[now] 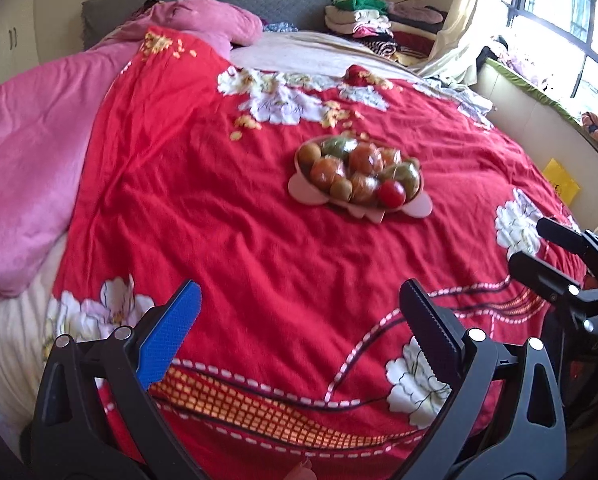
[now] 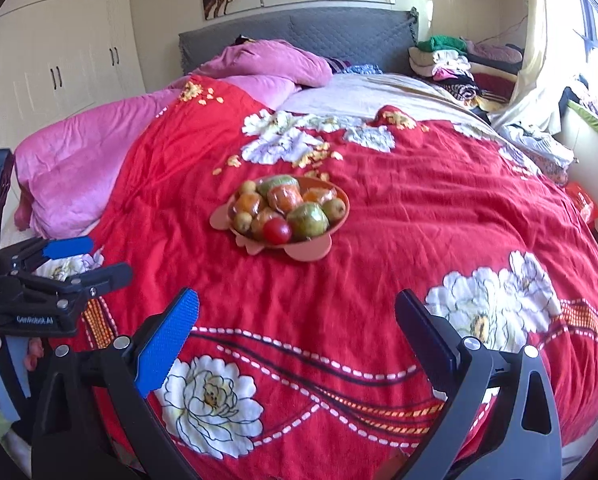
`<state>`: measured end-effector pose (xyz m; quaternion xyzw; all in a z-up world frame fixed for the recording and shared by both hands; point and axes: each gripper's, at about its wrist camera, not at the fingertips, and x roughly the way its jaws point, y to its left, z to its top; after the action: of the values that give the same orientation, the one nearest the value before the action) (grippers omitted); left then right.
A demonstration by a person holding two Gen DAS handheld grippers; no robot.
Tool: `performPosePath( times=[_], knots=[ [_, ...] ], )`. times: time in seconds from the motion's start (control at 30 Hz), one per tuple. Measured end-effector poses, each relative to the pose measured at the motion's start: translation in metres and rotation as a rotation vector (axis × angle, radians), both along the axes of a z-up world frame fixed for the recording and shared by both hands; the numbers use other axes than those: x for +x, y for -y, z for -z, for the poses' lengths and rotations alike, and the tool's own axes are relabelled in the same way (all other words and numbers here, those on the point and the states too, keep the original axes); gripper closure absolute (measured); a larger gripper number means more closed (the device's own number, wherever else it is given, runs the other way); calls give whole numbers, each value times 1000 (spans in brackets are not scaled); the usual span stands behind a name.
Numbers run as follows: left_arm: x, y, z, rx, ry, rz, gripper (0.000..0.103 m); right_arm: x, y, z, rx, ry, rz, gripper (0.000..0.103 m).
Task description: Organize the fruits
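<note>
Fingers on my left gripper (image 1: 299, 304) and right gripper (image 2: 297, 312) both spread wide, holding nothing. Ahead of both, well beyond the tips, sits the pink bowl (image 2: 299, 251) heaped with fruits (image 2: 287, 209) on the red bedspread (image 2: 399, 216).

Open red bedspread (image 2: 379, 216) lay between both grippers and the fruit plate (image 2: 259, 246), unobstructed. A pink quilt (image 2: 79, 160) bulked along the left side; folded clothes (image 2: 447, 60) stacked at the far right corner. Both grippers' jaws stood wide apart.
</note>
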<state>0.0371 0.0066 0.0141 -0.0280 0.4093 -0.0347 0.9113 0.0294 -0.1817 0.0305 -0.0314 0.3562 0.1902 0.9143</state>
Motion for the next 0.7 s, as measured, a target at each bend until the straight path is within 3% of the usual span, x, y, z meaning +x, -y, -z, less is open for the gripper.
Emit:
performPosePath(
  times=[0.7],
  knots=[
    [-9,9,22,-17,-34,-34,10,-1,4,31,3,-69,23,5]
  ],
)
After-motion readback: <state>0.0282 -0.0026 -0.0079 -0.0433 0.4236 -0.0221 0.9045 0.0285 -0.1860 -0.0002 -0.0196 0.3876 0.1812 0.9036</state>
